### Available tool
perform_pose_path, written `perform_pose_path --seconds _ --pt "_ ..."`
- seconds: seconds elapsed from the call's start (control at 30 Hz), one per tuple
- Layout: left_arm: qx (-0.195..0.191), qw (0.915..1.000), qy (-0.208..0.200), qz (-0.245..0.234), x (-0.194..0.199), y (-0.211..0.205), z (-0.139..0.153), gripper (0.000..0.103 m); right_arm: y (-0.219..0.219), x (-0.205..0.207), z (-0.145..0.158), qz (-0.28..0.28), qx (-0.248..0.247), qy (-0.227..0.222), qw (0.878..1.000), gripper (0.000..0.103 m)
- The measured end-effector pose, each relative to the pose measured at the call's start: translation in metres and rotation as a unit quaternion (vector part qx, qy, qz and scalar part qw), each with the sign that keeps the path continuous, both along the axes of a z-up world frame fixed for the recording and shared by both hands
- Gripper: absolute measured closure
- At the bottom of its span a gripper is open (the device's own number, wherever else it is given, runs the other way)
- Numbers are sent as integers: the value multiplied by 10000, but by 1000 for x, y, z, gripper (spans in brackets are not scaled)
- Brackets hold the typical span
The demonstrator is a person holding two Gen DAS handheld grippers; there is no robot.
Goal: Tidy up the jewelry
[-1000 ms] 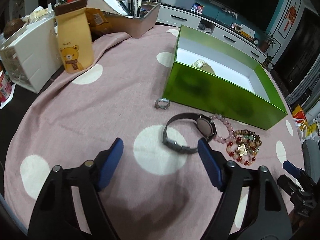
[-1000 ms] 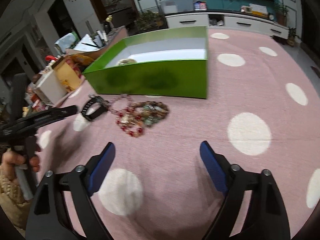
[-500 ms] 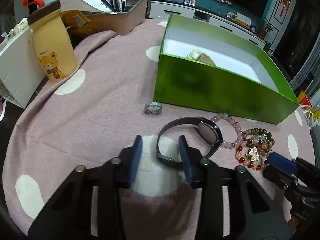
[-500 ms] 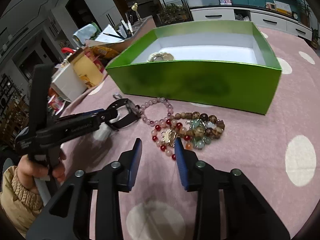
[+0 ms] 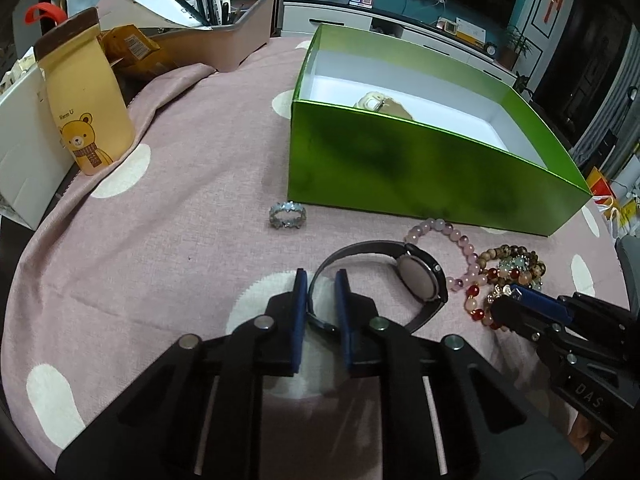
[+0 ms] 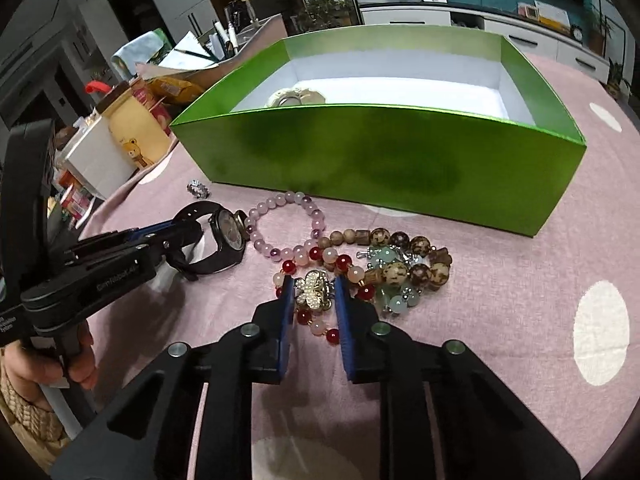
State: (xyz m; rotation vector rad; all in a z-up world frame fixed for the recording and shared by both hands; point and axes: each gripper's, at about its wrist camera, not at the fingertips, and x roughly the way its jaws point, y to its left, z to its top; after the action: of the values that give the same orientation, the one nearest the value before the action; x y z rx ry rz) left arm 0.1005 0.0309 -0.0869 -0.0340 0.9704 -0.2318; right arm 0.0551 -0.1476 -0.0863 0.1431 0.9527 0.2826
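Observation:
My left gripper (image 5: 321,280) is shut on the strap of a black watch (image 5: 420,284) lying on the pink cloth. My right gripper (image 6: 312,286) is shut on the butterfly charm of a red and pink bead bracelet (image 6: 316,294). A pale pink bead bracelet (image 6: 280,216), a brown bead bracelet (image 6: 400,246) and a silver ring (image 5: 287,215) lie beside them. The green box (image 5: 420,168) stands just behind, with a pale piece (image 5: 372,102) inside.
A bear-print pouch (image 5: 86,100), a white box (image 5: 20,140) and a pen tray (image 5: 224,40) stand at the far left. The pink dotted cloth (image 5: 180,200) covers the table. The other gripper shows in each view: right (image 5: 560,320), left (image 6: 120,256).
Both grippers moved forward and closed, the left onto the watch strap, the right onto the butterfly bracelet. Both were wide open one second ago.

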Motion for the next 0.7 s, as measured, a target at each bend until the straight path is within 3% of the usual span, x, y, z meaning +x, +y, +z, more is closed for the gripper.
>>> perform_pose_path --seconds 0.7 --pt "-267 9986 -442 56 -32 2 46 95 -27 -40 48 -183 355 -576 9975 84"
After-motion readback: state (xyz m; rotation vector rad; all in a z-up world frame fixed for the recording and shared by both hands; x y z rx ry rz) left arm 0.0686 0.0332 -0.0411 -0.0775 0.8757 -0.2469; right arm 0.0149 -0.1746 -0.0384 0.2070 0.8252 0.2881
